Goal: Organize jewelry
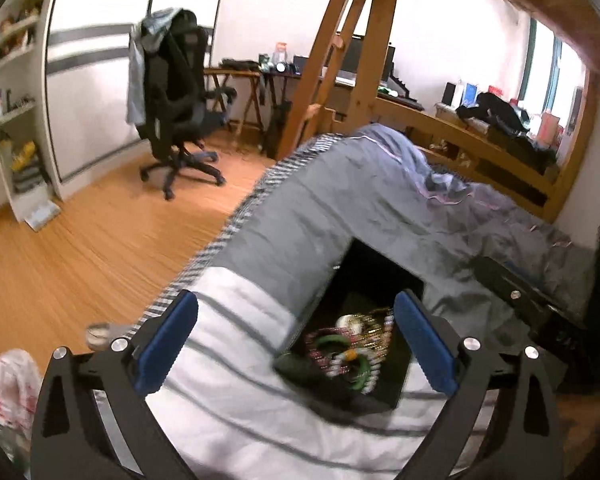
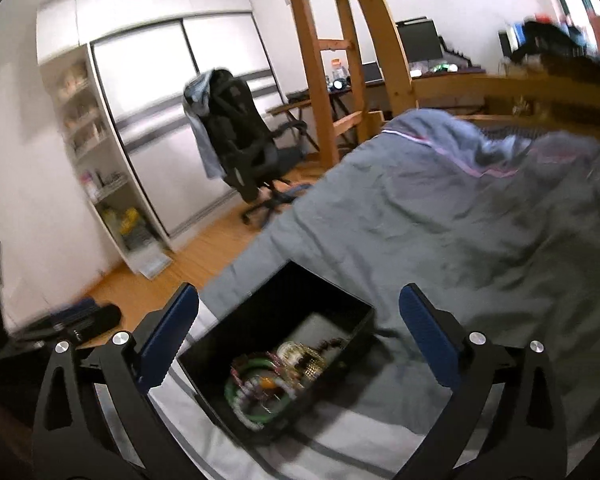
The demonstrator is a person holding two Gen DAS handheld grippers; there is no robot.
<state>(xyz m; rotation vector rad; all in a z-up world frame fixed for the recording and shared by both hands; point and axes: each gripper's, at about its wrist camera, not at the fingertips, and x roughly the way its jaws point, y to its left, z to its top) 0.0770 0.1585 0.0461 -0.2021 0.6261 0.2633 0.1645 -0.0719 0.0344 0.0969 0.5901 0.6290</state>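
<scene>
Blue pads on both grippers, spread wide, nothing between them. Left gripper (image 1: 296,340) released, empty; right gripper (image 2: 298,336) same, released, empty. No earlier frame, so only the state counts.

Nearest thing ahead of both: black open box (image 2: 342,298) on the white striped sheet (image 1: 240,320). From the left wrist it sits ahead and toward the right finger, partly behind that pad. From the right wrist it sits nearly centred between the fingers, slightly toward the left one. Jewelry pile (image 2: 280,376) lies inside the box: green bangle (image 2: 260,416), beaded bracelets, gold chain bits, all tangled. Blurred, can't separate single pieces.

Step, my read: the jewelry looks gathered in the box, both grippers free above it, between grasps. Could be near the end of collecting or the start of sorting; can't tell which. Next move likely needs one gripper lowered into the box, closing on a single strand or the bangle without dragging the whole tangle, other gripper steadying the box wall.

Past the box: grey duvet (image 2: 440,220), then wooden ladder (image 2: 320,60), black office chair (image 1: 172,92), white wardrobe beyond.

View differences: left wrist alone shows a second black case (image 1: 512,280) with a metal knob, beyond its right finger on the duvet, plus a red-white bag near its left finger. Right wrist alone shows the box's full rim and a dark item on the floor beyond its left finger.
</scene>
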